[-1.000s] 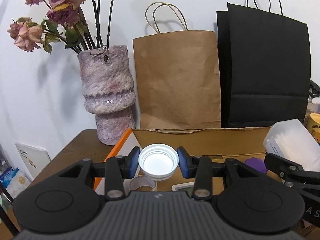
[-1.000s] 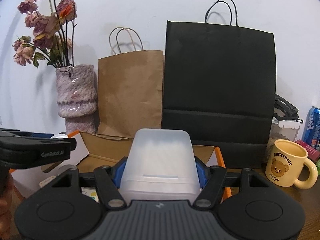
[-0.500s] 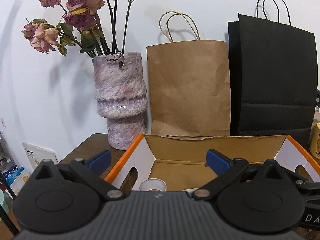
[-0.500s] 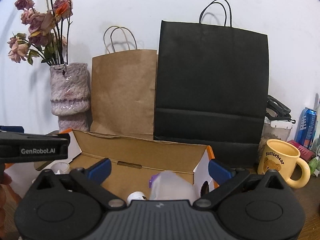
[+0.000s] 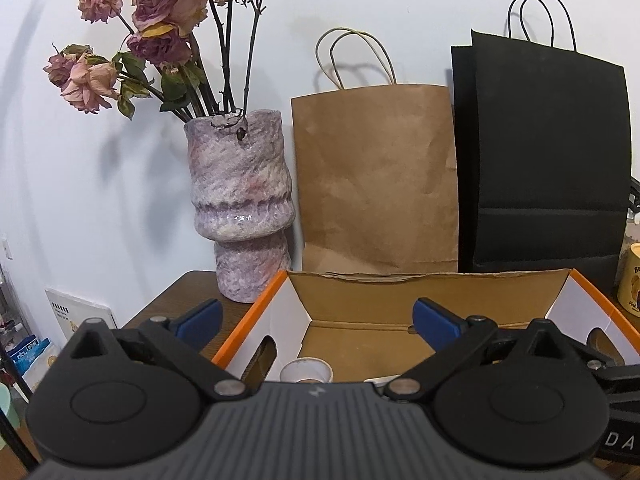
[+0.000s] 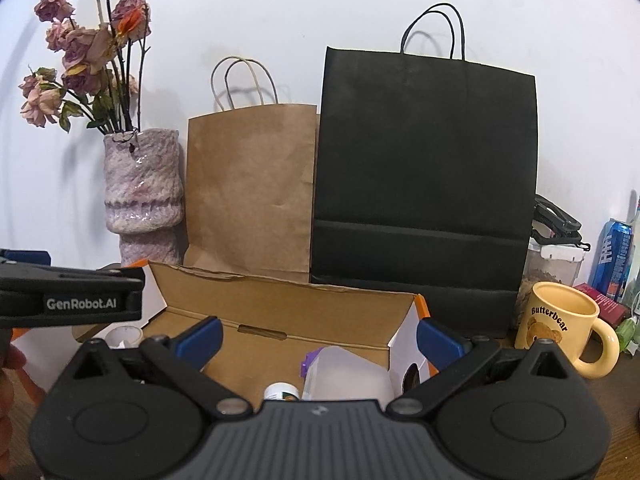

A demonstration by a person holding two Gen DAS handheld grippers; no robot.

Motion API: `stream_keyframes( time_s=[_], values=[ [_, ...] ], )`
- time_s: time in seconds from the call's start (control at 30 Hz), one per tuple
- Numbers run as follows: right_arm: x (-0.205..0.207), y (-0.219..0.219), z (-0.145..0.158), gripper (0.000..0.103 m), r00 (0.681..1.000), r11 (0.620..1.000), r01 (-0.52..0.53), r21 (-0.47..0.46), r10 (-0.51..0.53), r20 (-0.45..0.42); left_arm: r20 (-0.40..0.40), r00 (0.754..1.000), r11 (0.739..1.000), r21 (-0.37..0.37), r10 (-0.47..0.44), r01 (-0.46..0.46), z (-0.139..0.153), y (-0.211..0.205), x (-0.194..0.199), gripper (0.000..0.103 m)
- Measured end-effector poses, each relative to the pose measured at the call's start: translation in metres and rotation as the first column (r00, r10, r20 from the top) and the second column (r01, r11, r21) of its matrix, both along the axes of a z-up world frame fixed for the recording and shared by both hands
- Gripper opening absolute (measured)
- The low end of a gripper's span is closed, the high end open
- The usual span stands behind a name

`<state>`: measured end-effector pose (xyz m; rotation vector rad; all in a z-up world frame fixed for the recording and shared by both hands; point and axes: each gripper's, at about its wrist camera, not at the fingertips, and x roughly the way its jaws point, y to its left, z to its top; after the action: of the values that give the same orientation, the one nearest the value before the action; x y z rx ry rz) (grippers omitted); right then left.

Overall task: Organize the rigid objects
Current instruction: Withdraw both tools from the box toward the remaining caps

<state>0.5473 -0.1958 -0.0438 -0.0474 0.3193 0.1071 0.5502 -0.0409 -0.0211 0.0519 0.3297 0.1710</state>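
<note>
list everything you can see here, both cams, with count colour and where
cardboard box: 1, brown inside, white and orange outside, open, centre of table
translucent container: 1, whitish, inside box, right end
purple item: 1, in box by the container; kind unclear
small white bottle: 1, in box, only top visible
white round item: 1, in box, left end
vase: 1, mottled purple-pink, behind box at left, holds dried roses
brown paper bag: 1, against wall
black paper bag: 1, right of brown bag
mug: 1, yellow, bear print, right of box
blue can: 1, far right
clear jar: 1, behind mug
left claw: black, blue pads, open, empty
right claw: same, open, empty
</note>
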Motion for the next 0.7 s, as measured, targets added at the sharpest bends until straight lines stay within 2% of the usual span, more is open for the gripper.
stream_keyframes(
  time_s=[0.33, 0.7],
  values=[
    [-0.012, -0.001, 0.001, 0.103, 1.0, 1.0, 0.009, -0.001, -0.009, 0.013, 0.013, 1.0, 1.0, -0.004, 0.008, -0.008, 0.002, 0.004, -0.016, 0.103],
    [-0.048, -0.003, 0.002, 0.103, 1.0, 1.0, 0.015, -0.007, -0.014, 0.023, 0.007, 1.0, 1.0, -0.01, 0.011, -0.011, 0.001, 0.01, -0.05, 0.103]
  ],
)
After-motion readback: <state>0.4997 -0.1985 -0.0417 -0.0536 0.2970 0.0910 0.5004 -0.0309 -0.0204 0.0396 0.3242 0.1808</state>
